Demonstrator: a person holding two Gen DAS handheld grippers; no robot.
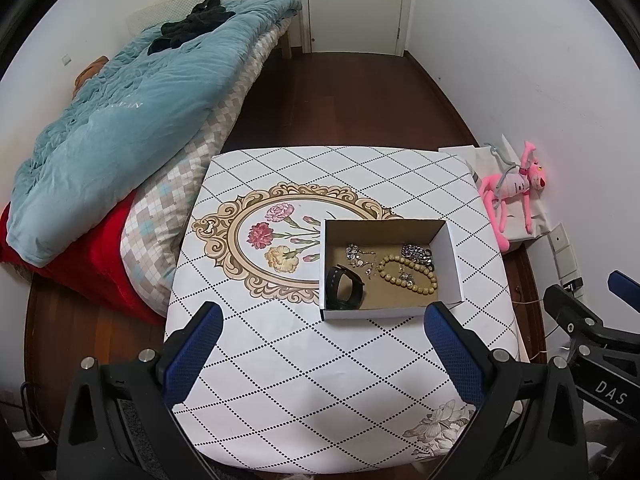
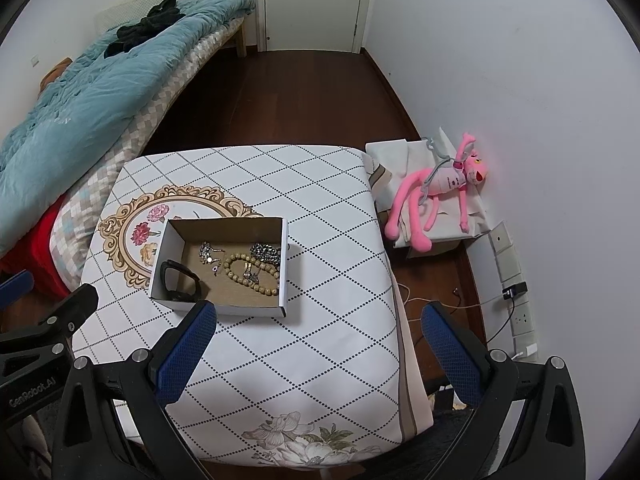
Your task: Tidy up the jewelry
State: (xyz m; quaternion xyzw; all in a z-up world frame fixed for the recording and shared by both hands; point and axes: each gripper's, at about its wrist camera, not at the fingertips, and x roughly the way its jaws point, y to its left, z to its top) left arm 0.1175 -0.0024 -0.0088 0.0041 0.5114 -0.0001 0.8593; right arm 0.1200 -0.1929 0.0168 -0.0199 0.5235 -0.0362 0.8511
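Note:
A white cardboard box (image 1: 450,252) with a brown inside stands on the table (image 1: 304,360), also in the right wrist view (image 2: 282,256). In it lie a beige bead bracelet (image 1: 408,276) (image 2: 250,276), a black wristband (image 1: 344,288) (image 2: 180,282), a silver chain (image 1: 416,254) (image 2: 266,254) and small sparkly pieces (image 1: 358,256) (image 2: 210,256). My left gripper (image 1: 324,328) is open and empty, just in front of the box. My right gripper (image 2: 320,324) is open and empty, near the table's right front edge, right of the box.
The table wears a white diamond-pattern cloth with a floral oval (image 1: 256,240). A bed with a blue quilt (image 1: 132,112) stands left. A pink plush toy (image 2: 436,196) lies on a bag at right. Wall sockets and cables (image 2: 512,292) are on the right.

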